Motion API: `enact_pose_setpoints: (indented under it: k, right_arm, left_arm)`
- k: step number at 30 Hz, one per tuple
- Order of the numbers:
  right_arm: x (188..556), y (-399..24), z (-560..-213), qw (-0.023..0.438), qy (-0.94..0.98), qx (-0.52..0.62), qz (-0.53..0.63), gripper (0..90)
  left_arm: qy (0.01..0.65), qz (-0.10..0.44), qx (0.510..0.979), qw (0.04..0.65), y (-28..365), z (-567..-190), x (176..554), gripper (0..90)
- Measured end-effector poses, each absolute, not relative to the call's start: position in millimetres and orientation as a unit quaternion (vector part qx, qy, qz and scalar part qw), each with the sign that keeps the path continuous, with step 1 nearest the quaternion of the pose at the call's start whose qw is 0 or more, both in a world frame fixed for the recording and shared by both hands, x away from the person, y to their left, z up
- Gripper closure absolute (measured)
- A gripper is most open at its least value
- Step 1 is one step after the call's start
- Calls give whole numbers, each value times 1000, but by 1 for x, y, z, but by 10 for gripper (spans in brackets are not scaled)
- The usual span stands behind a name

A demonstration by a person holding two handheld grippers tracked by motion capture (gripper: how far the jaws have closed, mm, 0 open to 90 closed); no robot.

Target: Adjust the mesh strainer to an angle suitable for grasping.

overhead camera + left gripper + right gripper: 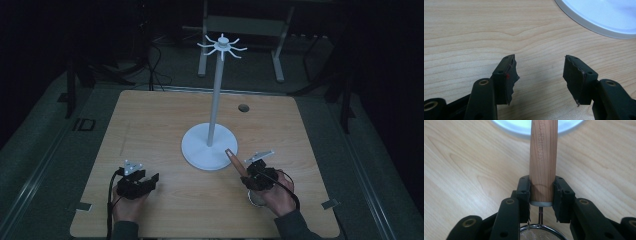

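A white stand with a round base (209,147), a thin pole (215,100) and a crown of hooks (221,46) rises from the middle of the wooden table (150,125). My right gripper (248,172) (541,183) is shut on the wooden handle (234,161) (543,162) of a small metal strainer, close to the metal collar. The handle points up and toward the base (516,126), and the mesh bowl (540,233) sits behind the jaws by the hand. My left gripper (148,178) (539,67) rests low over bare table at the front left, open with nothing between its jaws; the base rim (604,15) lies ahead of it.
A small round hole (243,108) sits in the tabletop behind the stand to the right. Beyond the far edge of the table, metal frame legs (202,60) and cables lie on a dark floor. The table's front edge runs just under both hands.
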State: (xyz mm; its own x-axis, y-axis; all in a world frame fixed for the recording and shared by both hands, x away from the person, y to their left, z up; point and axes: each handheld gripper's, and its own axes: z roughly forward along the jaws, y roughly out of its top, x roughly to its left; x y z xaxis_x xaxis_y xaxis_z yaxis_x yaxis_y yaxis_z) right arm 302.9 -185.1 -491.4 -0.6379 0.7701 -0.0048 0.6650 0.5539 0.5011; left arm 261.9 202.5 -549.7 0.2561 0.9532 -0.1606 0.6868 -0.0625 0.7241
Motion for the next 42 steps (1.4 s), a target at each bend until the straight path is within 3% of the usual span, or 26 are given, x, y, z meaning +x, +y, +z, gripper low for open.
enact_pose_setpoints:
  k: [42]
  right_arm:
    - [315, -174, -441, 177, 810, 408, 382, 698]
  left_arm:
    - [584, 186, 702, 362, 203, -549, 263, 440]
